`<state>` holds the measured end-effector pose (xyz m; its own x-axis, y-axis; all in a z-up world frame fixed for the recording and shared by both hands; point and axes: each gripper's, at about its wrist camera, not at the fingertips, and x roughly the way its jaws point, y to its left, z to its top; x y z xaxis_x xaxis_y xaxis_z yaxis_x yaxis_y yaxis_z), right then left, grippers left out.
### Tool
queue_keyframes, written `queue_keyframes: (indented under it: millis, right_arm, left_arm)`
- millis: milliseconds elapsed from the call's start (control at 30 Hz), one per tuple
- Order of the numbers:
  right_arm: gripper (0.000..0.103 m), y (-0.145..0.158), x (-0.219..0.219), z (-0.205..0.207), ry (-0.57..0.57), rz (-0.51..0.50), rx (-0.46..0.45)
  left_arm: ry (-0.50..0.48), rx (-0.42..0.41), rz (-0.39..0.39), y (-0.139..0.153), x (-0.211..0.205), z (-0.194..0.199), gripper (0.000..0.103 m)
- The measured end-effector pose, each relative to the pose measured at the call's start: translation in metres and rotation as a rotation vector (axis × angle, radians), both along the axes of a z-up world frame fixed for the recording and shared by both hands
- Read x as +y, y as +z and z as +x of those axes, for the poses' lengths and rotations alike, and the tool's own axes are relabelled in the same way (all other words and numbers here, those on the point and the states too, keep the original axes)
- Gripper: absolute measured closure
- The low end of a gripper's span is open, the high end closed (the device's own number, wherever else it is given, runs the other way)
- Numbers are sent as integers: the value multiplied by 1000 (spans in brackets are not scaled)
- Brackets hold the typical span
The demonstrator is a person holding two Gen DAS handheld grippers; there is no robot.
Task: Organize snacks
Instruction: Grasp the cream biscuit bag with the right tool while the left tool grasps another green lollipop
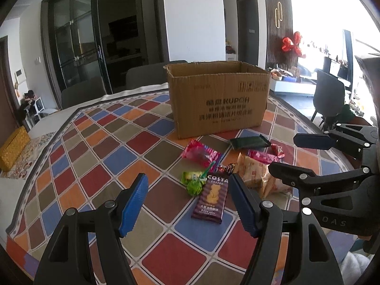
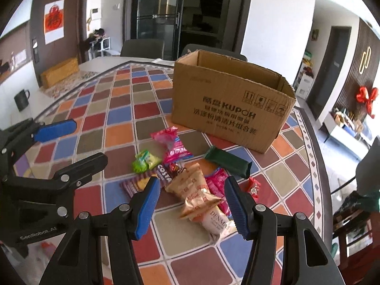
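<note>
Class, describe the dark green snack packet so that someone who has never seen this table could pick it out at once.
Find the open cardboard box on the chequered tablecloth. The snacks lie in a loose pile in front of it, and the dark green packet lies closest to the box's front wall. It is the only plain, dark, bar-shaped wrapper; its neighbours are pink, red, beige or bright green.

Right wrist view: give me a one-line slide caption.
Open right hand-held gripper above a beige snack packet in a snack pile before the open cardboard box.
</note>
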<state>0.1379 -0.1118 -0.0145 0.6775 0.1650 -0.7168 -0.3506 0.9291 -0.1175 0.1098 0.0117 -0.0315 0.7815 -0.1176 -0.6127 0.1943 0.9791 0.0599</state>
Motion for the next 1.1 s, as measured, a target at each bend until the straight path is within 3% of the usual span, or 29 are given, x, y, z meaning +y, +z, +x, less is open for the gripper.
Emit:
queue_keyframes:
  millis: [633,1100]
  right_arm:
    - [46,-47,19,15,57,-219,-11]
    - [46,-66,17,41,59,-196,66]
  left_arm:
    - [-39,64,30,-49,-6,34,37]
    - [-41,166,-32,-73,-5,64,58]
